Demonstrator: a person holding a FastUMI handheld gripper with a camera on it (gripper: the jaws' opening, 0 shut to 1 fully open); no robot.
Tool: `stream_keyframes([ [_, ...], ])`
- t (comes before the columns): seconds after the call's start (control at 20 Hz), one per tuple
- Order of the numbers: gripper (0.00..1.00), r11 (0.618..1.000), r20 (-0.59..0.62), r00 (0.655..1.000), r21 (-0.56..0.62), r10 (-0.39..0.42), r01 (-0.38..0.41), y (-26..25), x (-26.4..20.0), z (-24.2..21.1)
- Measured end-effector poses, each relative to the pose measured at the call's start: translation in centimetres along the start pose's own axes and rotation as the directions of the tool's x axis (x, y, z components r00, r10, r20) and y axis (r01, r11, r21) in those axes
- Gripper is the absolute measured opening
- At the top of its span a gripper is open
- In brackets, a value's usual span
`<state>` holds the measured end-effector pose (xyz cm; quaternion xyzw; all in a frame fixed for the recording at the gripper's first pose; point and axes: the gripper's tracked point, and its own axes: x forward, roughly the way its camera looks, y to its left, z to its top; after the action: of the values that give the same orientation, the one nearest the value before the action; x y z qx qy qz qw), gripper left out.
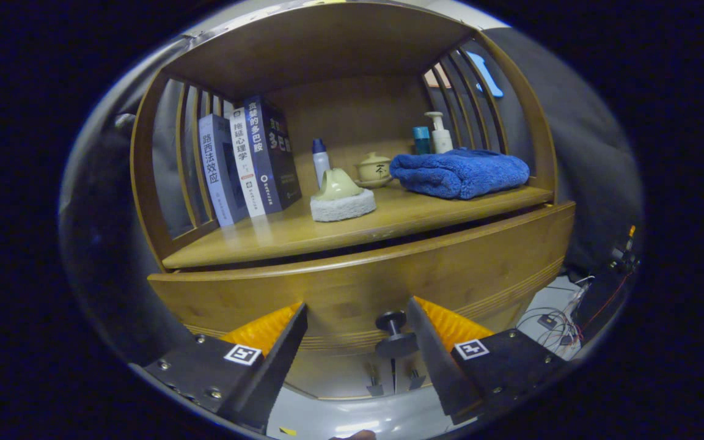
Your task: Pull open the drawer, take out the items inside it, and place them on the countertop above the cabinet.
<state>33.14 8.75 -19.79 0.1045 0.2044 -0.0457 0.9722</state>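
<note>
drawer (388,287) interior unseen behind its closed front, small bottle (421,140) half hidden behind blue towel (459,172), floor cables (557,318) too small to tell, gripper (357,327) fingers parted around knob (393,336)

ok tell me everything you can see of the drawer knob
The knob is a small dark mushroom-shaped pull, looking like metal: a round cap, a thin stem and a wider round base against the wooden drawer front. It sits low on that front, sticking out toward the camera. The drawer looks closed or nearly so. The gripper is open, and the knob lies between its fingers, close to the right one; whether that finger touches it is unclear.
</note>
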Motion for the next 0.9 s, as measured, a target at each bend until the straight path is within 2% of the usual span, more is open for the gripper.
stream_keyframes([
  [0.65,0.99,1.000,0.003,1.000,0.009,0.021,-0.021,0.3,1.5,0.6],
  [0.75,0.99,0.997,0.047,0.997,0.037,0.060,-0.062,1.2,0.5,2.1],
  [0.9,0.98,0.999,0.136,0.989,0.016,0.049,-0.052,0.9,-2.4,5.3],
])
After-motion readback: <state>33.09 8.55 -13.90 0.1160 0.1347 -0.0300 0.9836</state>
